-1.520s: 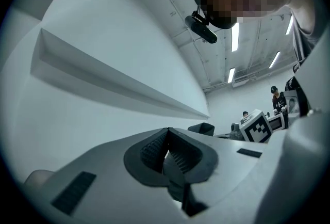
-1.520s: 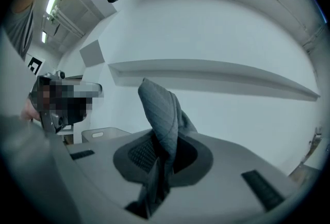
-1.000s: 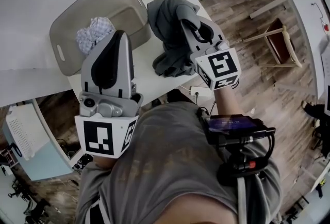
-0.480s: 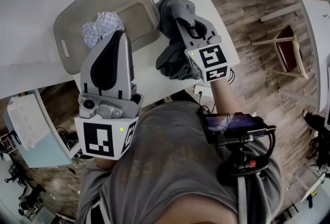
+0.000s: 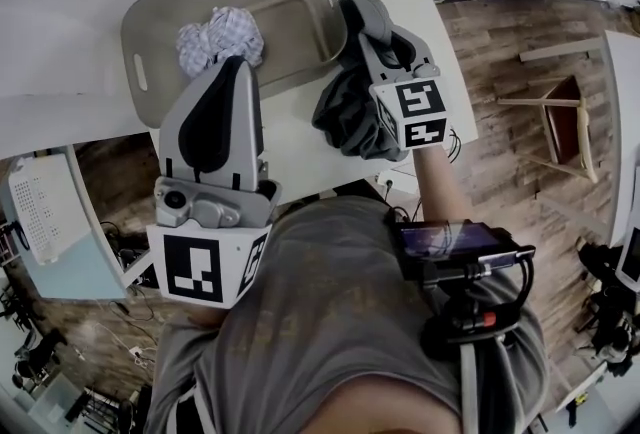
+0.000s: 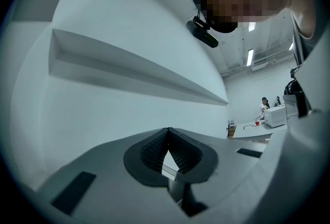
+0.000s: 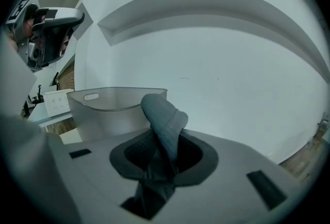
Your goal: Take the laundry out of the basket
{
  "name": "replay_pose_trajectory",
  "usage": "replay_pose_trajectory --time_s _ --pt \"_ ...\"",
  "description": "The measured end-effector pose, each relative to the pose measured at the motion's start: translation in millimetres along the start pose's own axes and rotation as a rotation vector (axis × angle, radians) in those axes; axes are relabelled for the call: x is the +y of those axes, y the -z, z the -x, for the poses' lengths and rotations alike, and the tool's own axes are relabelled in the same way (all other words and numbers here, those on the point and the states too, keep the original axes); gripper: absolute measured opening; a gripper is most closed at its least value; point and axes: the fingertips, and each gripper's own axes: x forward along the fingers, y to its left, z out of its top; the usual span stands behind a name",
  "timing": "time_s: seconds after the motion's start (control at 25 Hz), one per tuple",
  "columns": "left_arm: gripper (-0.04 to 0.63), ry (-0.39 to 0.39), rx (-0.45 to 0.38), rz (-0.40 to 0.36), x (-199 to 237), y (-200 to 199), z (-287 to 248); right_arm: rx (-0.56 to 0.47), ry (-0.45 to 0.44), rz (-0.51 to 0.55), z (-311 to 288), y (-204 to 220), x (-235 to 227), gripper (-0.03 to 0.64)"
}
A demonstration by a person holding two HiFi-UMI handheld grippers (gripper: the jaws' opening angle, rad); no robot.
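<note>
Looking down past the person's grey shirt, the left gripper comes first, pointing level over the white table toward the basket. Its pads are pressed together at the tips and nothing sits between them. On the other side the right gripper tilts a little downward beside the basket's right-hand corner. It has the dark grey garment in its jaws. Those jaws have just been easing apart, though only slightly, and in the right gripper view a fold of the cloth stands up between the pads, which bear on it from both sides. The garment is out of the basket; most of it hangs in a bunch below and to the left of the gripper, above the near edge of the table, and whether it touches the tabletop cannot be told. Just beyond both grippers the beige basket stands on the table, with a crumpled checked cloth lying inside near its front wall. Off to the right, a wooden floor and a chair lie well apart from the table.
</note>
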Motion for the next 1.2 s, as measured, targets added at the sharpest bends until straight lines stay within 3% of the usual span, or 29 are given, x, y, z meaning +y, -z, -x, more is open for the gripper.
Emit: replay_pose_trajectory --time_s 0.36,0.84,0.92,1.04,1.2 --pt "0.008 -0.014 -0.037 0.011 8 -8 20 0.009 0.034 -0.012 15 -3 7 0.196" --pt "0.008 0.028 -0.113 0.02 3 -29 58 -0.081 0.112 -0.022 71 -39 24 0.198" --pt "0.008 0.036 -0.125 0.023 1 -31 65 -0.117 0.099 -0.021 83 -50 34 0.168" --pt "0.008 0.052 -0.139 0.02 -3 -36 77 -0.207 0.053 -0.021 105 -75 57 0.041" --pt "0.008 0.05 -0.154 0.011 -4 -42 94 -0.303 -0.033 -0.001 129 -107 97 0.017"
